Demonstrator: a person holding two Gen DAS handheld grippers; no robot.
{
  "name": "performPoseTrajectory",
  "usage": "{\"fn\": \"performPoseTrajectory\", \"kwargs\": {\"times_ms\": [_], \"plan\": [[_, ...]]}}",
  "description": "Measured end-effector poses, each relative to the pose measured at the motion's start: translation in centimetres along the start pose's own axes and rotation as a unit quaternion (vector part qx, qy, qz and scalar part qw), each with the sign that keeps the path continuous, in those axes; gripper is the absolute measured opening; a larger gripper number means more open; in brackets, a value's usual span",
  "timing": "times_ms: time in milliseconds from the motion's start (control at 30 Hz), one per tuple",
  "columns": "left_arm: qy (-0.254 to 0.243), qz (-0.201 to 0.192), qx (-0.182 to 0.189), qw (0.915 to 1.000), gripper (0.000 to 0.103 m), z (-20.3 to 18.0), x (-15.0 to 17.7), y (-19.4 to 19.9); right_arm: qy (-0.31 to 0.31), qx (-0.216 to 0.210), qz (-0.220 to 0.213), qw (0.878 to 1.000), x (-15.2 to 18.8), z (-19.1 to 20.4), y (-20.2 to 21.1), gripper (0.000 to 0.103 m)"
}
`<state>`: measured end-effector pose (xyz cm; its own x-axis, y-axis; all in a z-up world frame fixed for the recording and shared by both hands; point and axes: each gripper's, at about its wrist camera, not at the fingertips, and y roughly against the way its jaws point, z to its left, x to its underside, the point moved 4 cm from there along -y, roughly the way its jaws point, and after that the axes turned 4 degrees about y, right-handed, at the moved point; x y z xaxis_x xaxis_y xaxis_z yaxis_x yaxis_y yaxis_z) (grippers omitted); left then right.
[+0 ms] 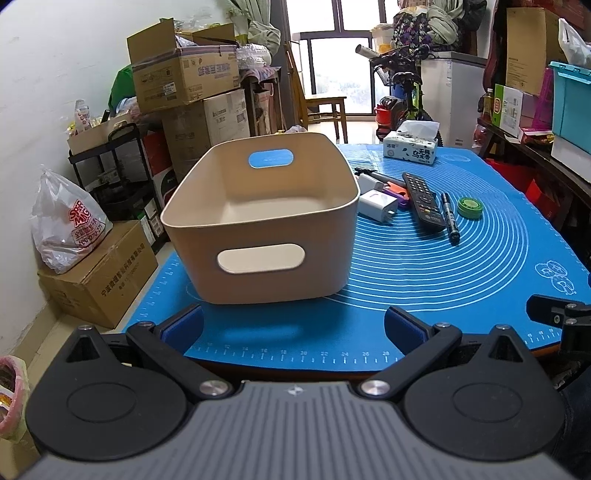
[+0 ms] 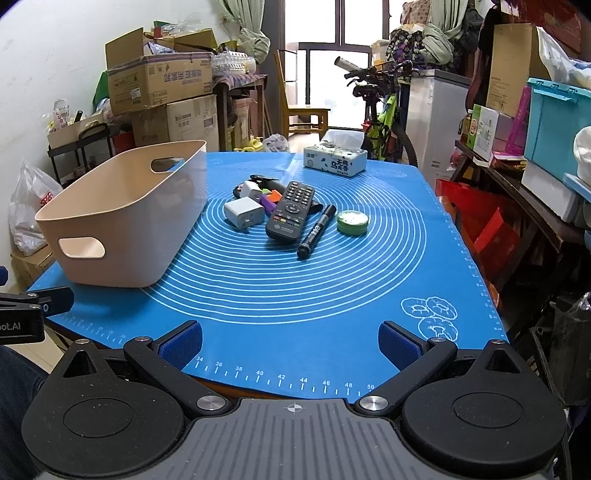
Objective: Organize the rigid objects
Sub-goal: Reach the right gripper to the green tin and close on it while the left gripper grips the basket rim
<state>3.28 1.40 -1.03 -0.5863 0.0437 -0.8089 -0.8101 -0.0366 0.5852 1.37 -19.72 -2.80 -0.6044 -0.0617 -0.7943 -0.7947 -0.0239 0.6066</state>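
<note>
— What does the room look like past the table (image 2: 436,206)?

— Crowded. A white wall (image 1: 55,74) runs along the left, with stacked cardboard boxes (image 1: 184,74) against it and a black cart (image 1: 107,162) beside them.

— And the light?

— Daylight comes through a tall window (image 2: 332,55) at the far end, with pale green curtains (image 2: 251,33) on both sides. A wooden chair (image 2: 303,107) stands in front of it.

— Anything on the right?

— A bicycle (image 2: 384,118) leans by a white cabinet (image 2: 439,110). A dark wooden shelf (image 2: 517,184) holds boxes and a teal bin (image 2: 554,122).

— The floor?

— Pale tile (image 1: 44,325) shows at the left, under another cardboard box (image 1: 99,280) with a plastic bag (image 1: 66,225) on top.
</note>
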Motion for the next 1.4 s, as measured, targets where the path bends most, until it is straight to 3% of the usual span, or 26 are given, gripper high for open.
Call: {"fn": "performPoseTrajectory", "kwargs": {"times_ms": [433,733,1167,1233,1400], "plan": [[0.011,-0.011,-0.024,0.9996,0.103,2.8,-3.7,-1.5,0.018,0.002,-0.024,1.000,-3.8,0.6,-1.8,0.101],[-0.029,-0.017,-0.077,0.9964,0.103,4.8,-6.8,-5.3,0.004,-0.017,-0.016,1.000,-7.2,-0.1,-6.3,0.101],[0.009,0.035,-0.047,0.9982,0.101,10.0,-10.4,-12.6,0.015,0.019,0.021,0.999,-11.0,-2.3,-15.8,0.101],[0.008,0.043,-0.043,0.9981,0.094,10.2,-10.7,-13.6,0.007,0.015,0.028,0.999,-11.4,-3.4,-17.0,0.101],[0.005,0.067,-0.030,0.9973,0.090,10.9,-11.4,-15.9,0.010,0.018,0.044,0.999,-11.9,-6.4,-19.6,0.101]]}}
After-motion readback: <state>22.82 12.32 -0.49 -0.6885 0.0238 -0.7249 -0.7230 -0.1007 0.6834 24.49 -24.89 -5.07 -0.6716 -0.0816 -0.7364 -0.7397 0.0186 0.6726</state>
